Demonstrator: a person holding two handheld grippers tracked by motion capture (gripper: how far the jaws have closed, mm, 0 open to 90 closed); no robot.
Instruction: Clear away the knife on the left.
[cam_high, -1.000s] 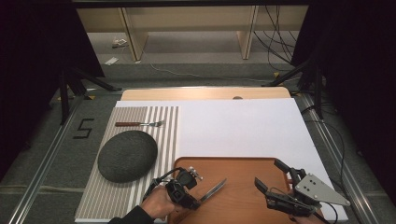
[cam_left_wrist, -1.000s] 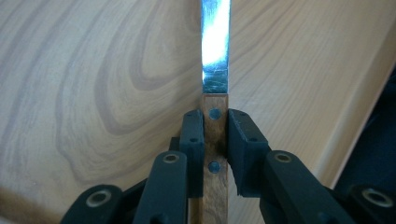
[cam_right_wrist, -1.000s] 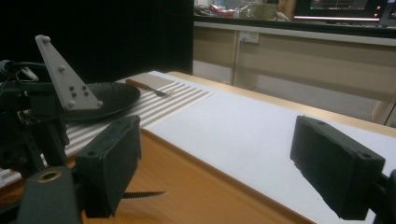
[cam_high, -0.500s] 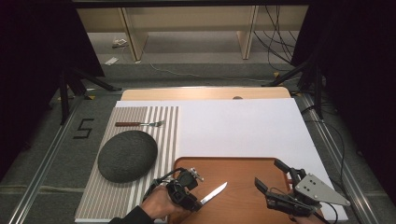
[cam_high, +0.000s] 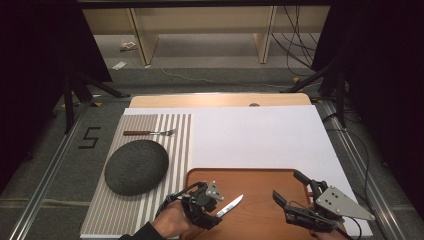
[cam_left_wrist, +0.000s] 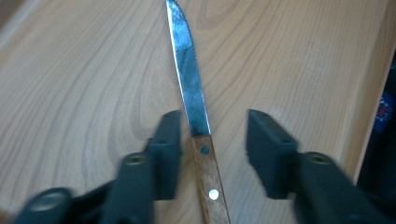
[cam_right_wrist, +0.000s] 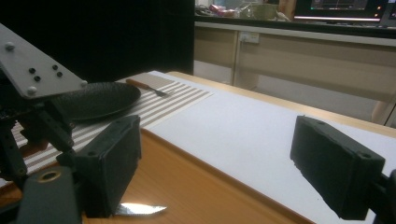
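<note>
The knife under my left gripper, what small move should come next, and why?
Probably close the left gripper on the knife. Its jaws stand open on either side of the wooden handle, right where the blade begins, and the knife lies flat on the wooden tray. The right gripper is open and off to the side, so nothing seems in the way.

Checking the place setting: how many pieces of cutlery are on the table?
2. A fork lies on the striped mat, beyond the dark plate. A knife lies on the wooden tray, between the open jaws of the left tool. None seems hidden.
</note>
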